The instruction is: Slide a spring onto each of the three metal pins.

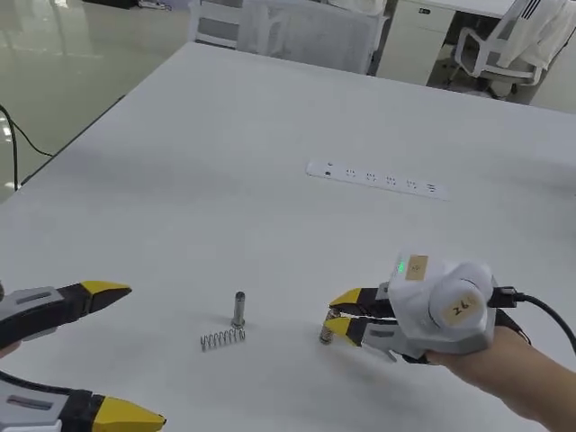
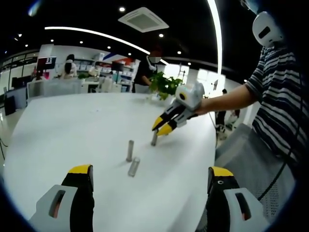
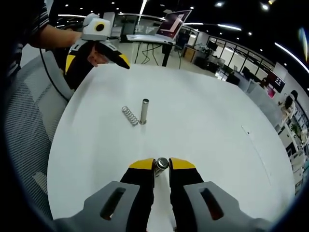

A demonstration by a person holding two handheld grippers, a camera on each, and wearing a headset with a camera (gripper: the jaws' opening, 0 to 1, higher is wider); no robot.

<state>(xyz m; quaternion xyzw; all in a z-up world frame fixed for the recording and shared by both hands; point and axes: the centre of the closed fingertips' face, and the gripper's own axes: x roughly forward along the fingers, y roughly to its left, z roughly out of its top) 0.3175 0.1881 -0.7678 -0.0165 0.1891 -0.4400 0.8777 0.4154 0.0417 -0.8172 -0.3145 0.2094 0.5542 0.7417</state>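
One bare metal pin [image 1: 238,308] [image 2: 130,150] [image 3: 144,111] stands upright on the white table [image 1: 270,135]. A loose spring [image 1: 222,338] [image 2: 133,166] [image 3: 129,115] lies flat just beside it. To the right stands a second pin [image 1: 326,335] [image 2: 154,138] with coils of a spring [image 3: 161,166] at its top. My right gripper [image 1: 337,310] [image 2: 161,126] [image 3: 161,164] is shut on that spring. My left gripper [image 1: 117,353] [image 2: 150,170] [image 3: 96,60] hovers wide open at the table's near left, short of the bare pin, holding nothing.
A white power strip [image 1: 373,178] lies further back on the table. Office chairs [image 1: 504,45] stand beyond the far edge. The table's left edge [image 1: 72,135] runs diagonally away. A cable [image 1: 544,310] trails from the right gripper.
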